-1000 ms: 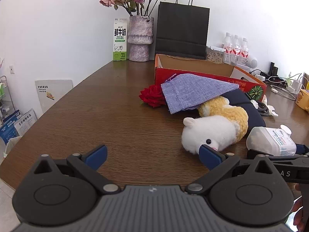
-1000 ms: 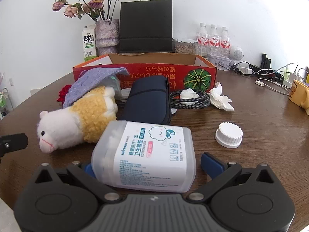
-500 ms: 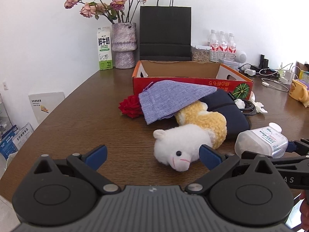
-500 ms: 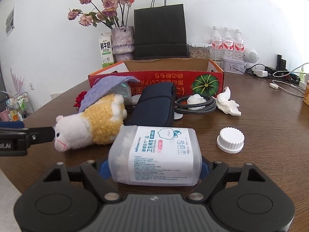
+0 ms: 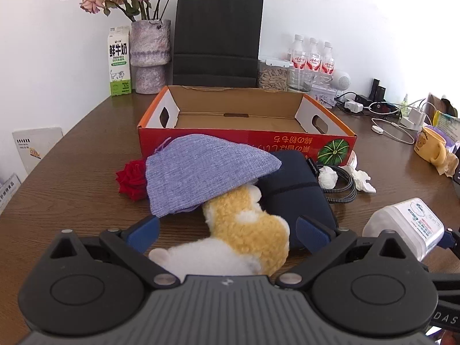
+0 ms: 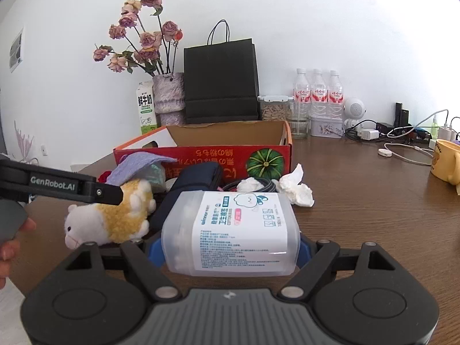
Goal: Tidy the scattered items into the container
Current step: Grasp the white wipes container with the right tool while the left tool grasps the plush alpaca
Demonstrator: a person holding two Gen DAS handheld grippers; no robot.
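Right gripper (image 6: 230, 251) is clamped on the cotton swab box (image 6: 230, 233), held off the table (image 6: 373, 215). Left gripper (image 5: 227, 230) is wide open around the plush toy (image 5: 244, 241) (not touching it). Cardboard box (image 5: 244, 141) sits just behind the pile.

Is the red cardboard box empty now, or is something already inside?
Empty: the red cardboard box shows only its bare brown floor in the left wrist view.

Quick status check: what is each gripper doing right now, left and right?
Left gripper: open, jaws either side of the plush alpaca, not clamped.
Right gripper: shut on the cotton bud box, lifted off the table.
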